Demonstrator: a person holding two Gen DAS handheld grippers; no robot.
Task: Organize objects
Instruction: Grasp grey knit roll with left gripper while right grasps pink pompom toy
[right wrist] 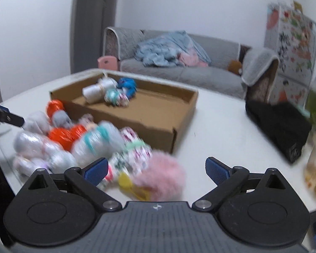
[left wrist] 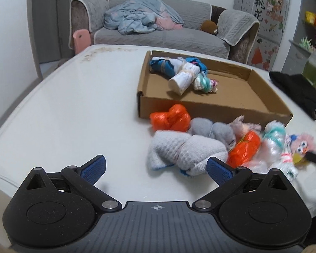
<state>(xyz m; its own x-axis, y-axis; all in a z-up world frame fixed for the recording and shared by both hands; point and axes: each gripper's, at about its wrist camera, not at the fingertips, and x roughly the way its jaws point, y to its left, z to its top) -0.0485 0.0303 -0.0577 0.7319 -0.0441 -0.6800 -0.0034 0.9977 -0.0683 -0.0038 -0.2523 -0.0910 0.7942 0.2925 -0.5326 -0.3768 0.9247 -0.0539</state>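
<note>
Left gripper point(left wrist: 155, 169): its two blue-padded jaws stand spread wide and hold nothing. The pad at 3 o'clock sits at the edge of a grey waffle-knit bundle point(left wrist: 184, 150), though contact cannot be told; the pad at 9 o'clock is over bare white table point(left wrist: 73, 105).

From that bundle, a heap of rolled bundles runs toward 2 o'clock: an orange one point(left wrist: 169, 118), a smaller grey one point(left wrist: 210, 129), a second orange one point(left wrist: 244, 147), a white and teal one point(left wrist: 271, 139), and a pink fuzzy toy point(left wrist: 303, 145) with round eyes. A dark fingertip of the other gripper touches or nearly touches that toy at the picture's right edge.

At 12 o'clock beyond the heap lies a shallow cardboard box point(left wrist: 200, 105). Three bundles rest in its far left corner: blue, white, and teal-striped.

Right gripper point(right wrist: 157, 169): its jaws are also wide apart and grip nothing. The pink fuzzy toy point(right wrist: 162, 175) lies between them, nearer the 9 o'clock pad, with a yellow part beside it. This view is blurred. The heap stretches toward 10 o'clock, and the box point(right wrist: 158, 126) is at 12 o'clock, just behind it.

At 2 o'clock, well apart, a black cloth point(right wrist: 278, 124) lies on the table. A grey sofa point(right wrist: 189, 73) stands behind the table.
</note>
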